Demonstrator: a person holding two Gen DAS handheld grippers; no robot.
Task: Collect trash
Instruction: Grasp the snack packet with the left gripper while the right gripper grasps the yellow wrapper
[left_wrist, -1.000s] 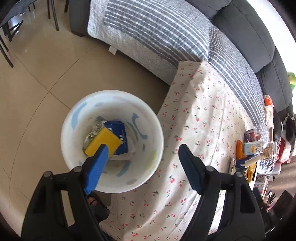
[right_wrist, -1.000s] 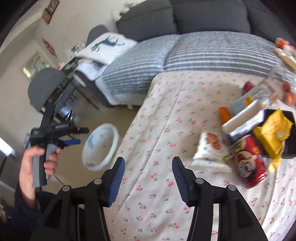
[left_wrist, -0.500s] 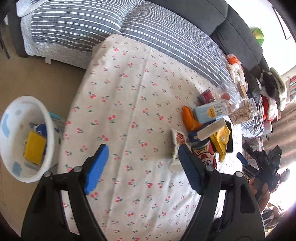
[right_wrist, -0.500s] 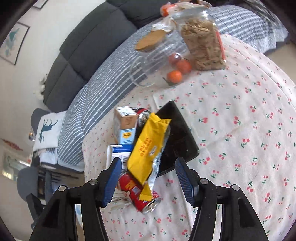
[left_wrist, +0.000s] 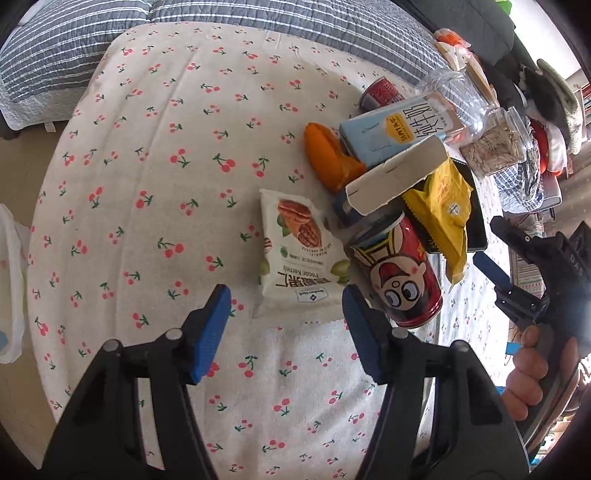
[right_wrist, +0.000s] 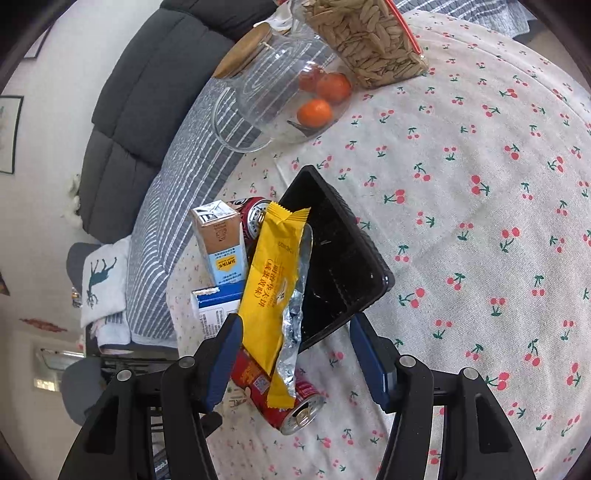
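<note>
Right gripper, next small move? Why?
Probably ease the right gripper forward and close on the yellow wrapper. Its jaws stand open and empty, the wrapper's lower end already sits between the fingers, draped from the black tray onto the red can. The left gripper is open too, nearest the pecan packet.

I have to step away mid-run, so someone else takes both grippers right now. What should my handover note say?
Left gripper: open, empty, above the cloth near the pecan packet.
Right gripper: open, empty, fingers either side of the yellow wrapper, not closed on it.
Trash pile on the table: yellow wrapper draped over the lying red can and the black tray, plus pecan packet, milk carton, white box, second can.
Bin: not clearly in view now.
Left to do: all of the pile; the wrapper looks like the next pick.
</note>
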